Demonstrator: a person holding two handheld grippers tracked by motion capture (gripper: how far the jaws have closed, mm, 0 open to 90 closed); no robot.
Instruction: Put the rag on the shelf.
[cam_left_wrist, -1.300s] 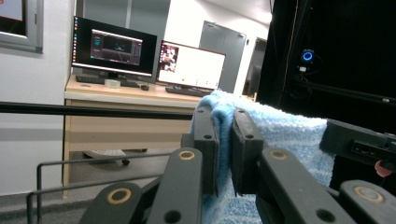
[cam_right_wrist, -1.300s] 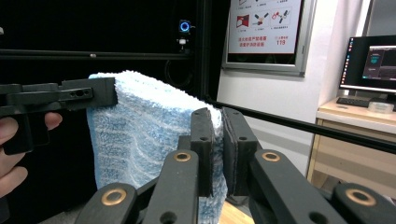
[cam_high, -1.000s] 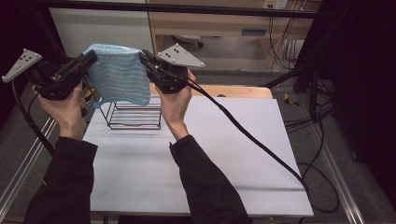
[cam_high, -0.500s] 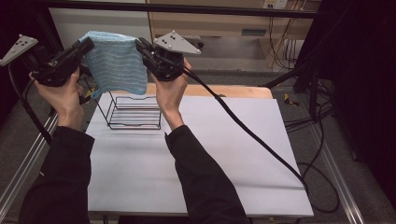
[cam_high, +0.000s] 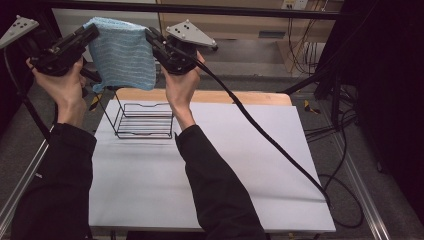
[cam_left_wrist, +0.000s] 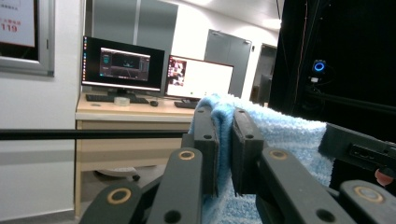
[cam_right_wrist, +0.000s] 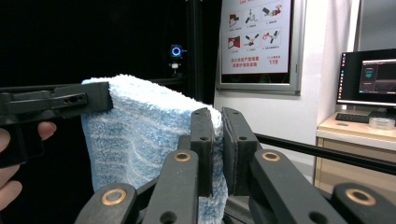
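Note:
A light blue striped towel (cam_high: 122, 52) hangs in the air above the back left of the table, held by its two top corners. My left gripper (cam_high: 93, 31) is shut on the towel's left corner; the left gripper view shows the towel (cam_left_wrist: 285, 135) pinched between the jaws of that gripper (cam_left_wrist: 223, 114). My right gripper (cam_high: 148, 34) is shut on the right corner, and its own view shows the towel (cam_right_wrist: 140, 135) caught between that gripper's (cam_right_wrist: 216, 114) jaws. A black wire basket (cam_high: 144, 120) stands on the table below the towel.
A white sheet (cam_high: 210, 165) covers the table, with a wooden strip (cam_high: 250, 97) along its far edge. A thick black cable (cam_high: 265, 135) trails from my right gripper across the table to the right. A black frame bar (cam_high: 250, 10) crosses overhead at the back.
Both hands have lifted the towel higher and a little farther back, above the wire basket. The grip on both corners is unchanged.

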